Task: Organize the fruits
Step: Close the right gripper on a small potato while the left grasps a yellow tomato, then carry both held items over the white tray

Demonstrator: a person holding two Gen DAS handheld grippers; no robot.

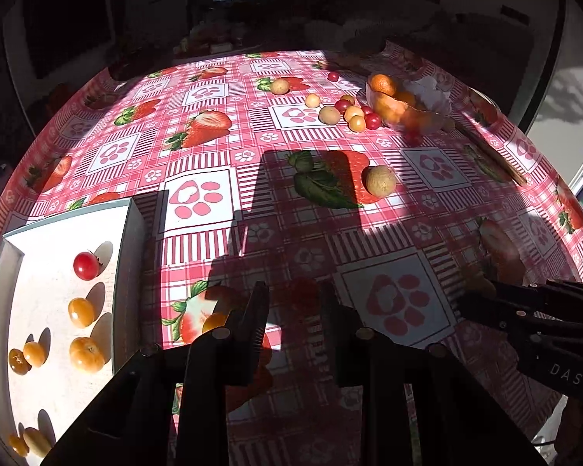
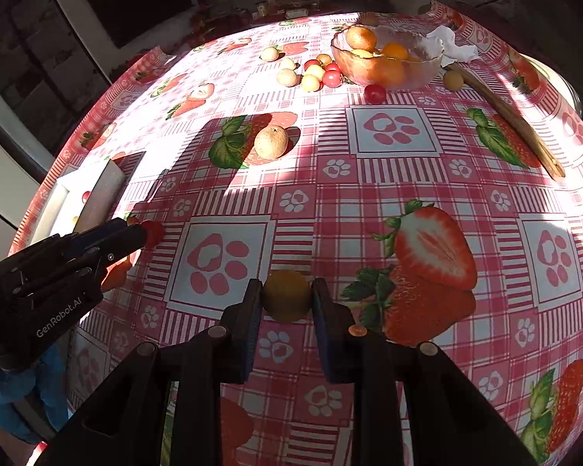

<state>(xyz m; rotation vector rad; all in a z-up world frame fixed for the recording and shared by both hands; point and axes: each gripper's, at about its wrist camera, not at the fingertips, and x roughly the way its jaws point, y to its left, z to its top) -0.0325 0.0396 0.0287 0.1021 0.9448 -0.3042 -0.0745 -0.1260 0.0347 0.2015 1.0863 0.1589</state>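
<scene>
My left gripper [image 1: 293, 299] is shut on a small red tomato [image 1: 302, 294], held above the tablecloth just right of the white tray [image 1: 126, 229]; it also shows in the right wrist view [image 2: 151, 233]. The tray holds a red tomato [image 1: 86, 265] and several yellow-orange fruits [image 1: 85, 353]. My right gripper [image 2: 286, 295] is shut on a round yellowish fruit [image 2: 286, 296] above the table. A glass bowl [image 2: 427, 66] with orange fruits stands at the far side, and a cluster of small loose fruits [image 2: 311, 73] lies left of it. A tan round fruit [image 2: 271, 141] lies mid-table.
A wooden stick [image 2: 513, 116] lies along the right side near the bowl. A crumpled white tissue [image 2: 452, 48] lies behind the bowl. A red tomato [image 2: 375, 93] and a yellow fruit [image 2: 453, 79] lie in front of the bowl. The strawberry-print tablecloth [image 2: 392, 202] covers the table.
</scene>
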